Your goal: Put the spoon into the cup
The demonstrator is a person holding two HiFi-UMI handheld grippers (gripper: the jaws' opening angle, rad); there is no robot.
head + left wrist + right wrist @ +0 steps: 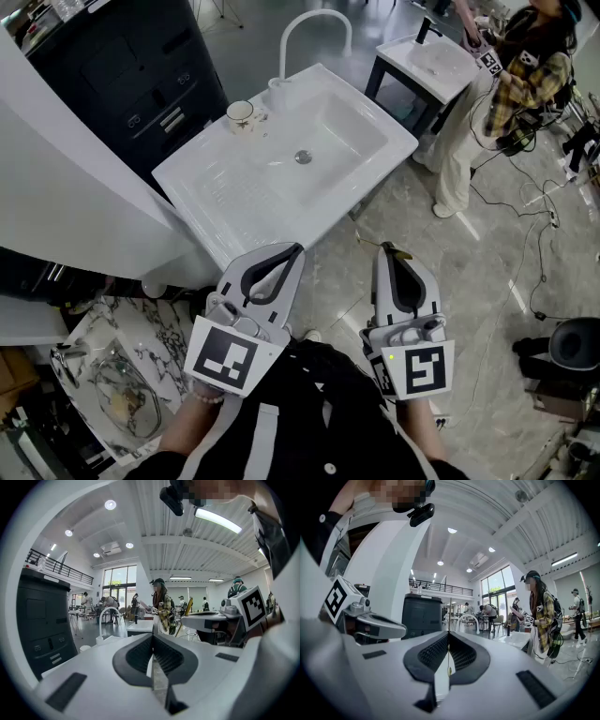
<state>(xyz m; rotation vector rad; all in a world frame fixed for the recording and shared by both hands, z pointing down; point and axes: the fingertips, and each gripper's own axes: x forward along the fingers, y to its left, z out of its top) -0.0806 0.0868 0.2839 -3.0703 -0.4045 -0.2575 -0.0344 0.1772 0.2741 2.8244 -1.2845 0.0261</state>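
Nearest, at chest height: left gripper point(294, 250), jaws pressed together on nothing, tips over the sink's point(211, 202) near edge; right gripper point(387, 249) just beside it, off the sink's near corner and above bare floor point(487, 281), jaws pinching a thin spoon point(450, 671) edge-on, its handle poking up past the tips.

Cup point(241, 113) upright on the sink's far left rim, just beside the faucet point(277, 94), well apart from both grippers; between them only the flat drainboard and the hollow basin with its drain point(303, 157).

Open floor along the sink's right edge; tighter on the sink's left, hemmed by a dark cabinet point(131, 66) and a white curved wall point(56, 187). Beyond the sink's far right corner, a smaller washstand point(431, 58) and a person point(511, 89) in a plaid shirt; loose cables on the floor there.

Seen plainly from the head view alone: cup and drain. Seen from the right gripper view alone: the spoon as a gold-tinted sliver between the pads. Seen from the gripper views alone: ceiling lights, tall windows, a mezzanine rail, further people far behind the sink, and each other's marker cube at the frame's side.
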